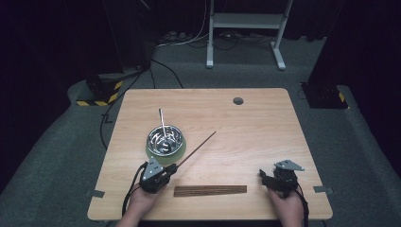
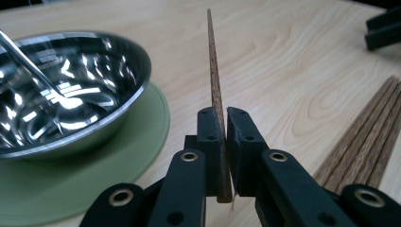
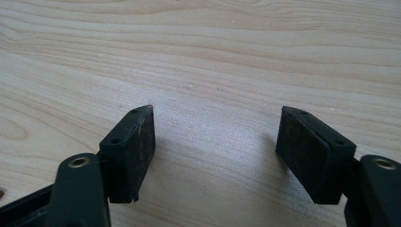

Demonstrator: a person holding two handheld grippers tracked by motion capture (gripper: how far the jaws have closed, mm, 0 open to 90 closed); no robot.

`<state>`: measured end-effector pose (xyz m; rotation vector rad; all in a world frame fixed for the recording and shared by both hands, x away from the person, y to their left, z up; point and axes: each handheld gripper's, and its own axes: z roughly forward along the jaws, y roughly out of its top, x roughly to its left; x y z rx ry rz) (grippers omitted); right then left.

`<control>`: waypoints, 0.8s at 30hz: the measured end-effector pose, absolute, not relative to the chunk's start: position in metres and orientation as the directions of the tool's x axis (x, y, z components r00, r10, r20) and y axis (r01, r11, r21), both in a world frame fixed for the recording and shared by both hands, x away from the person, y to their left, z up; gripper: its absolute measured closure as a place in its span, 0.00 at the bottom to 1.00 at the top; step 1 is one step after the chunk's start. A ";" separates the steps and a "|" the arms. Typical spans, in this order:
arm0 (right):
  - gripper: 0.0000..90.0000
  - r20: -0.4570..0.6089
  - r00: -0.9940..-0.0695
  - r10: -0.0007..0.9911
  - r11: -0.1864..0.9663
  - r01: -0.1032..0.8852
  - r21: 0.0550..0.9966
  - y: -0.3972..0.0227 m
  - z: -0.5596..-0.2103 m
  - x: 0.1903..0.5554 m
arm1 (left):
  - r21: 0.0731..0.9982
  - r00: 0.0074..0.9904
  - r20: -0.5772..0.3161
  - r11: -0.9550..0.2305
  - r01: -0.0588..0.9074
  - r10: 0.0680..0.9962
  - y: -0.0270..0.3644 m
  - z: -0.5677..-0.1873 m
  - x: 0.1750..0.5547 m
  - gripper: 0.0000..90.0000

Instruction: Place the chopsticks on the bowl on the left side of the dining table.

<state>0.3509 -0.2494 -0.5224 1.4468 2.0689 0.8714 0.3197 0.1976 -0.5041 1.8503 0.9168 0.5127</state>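
Observation:
My left gripper [image 1: 171, 168] is shut on a brown wooden chopstick [image 1: 196, 148] near its thick end, and the stick slants up and to the right over the table. The left gripper view shows the chopstick [image 2: 213, 71] pinched between the two black pads [image 2: 241, 142], with its tip pointing away. A shiny metal bowl [image 1: 165, 140] with a metal utensil [image 1: 162, 122] leaning in it stands on a green mat [image 1: 179, 153] just beyond this gripper. My right gripper [image 1: 263, 177] rests near the front right of the table, its jaws wide open over bare wood [image 3: 215, 142].
A row of several brown chopsticks [image 1: 210, 190] lies flat near the front edge between the two hands. The wooden table [image 1: 255, 127] has a round grey grommet [image 1: 238, 100] at the back. Cables and a white frame sit on the floor beyond.

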 end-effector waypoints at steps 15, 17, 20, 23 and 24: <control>0.32 -0.017 -0.337 0.941 0.244 0.646 0.724 -0.249 -0.522 0.351 | 0.905 0.596 -0.043 -0.220 0.363 0.802 0.231 -0.488 0.324 0.93; 0.32 -0.017 -0.337 0.941 0.244 0.645 0.724 -0.249 -0.522 0.351 | 0.902 0.584 -0.042 -0.221 0.371 0.810 0.239 -0.487 0.326 0.93; 0.32 -0.016 -0.337 0.941 0.243 0.645 0.724 -0.249 -0.522 0.351 | 0.899 0.563 -0.066 -0.195 0.391 0.824 0.249 -0.485 0.329 0.93; 0.32 -0.016 -0.337 0.941 0.243 0.646 0.724 -0.249 -0.522 0.351 | 0.895 0.545 -0.060 -0.196 0.399 0.836 0.260 -0.483 0.334 0.93; 0.32 -0.016 -0.337 0.941 0.244 0.645 0.724 -0.249 -0.522 0.351 | 0.894 0.543 -0.058 -0.199 0.403 0.838 0.263 -0.482 0.336 0.93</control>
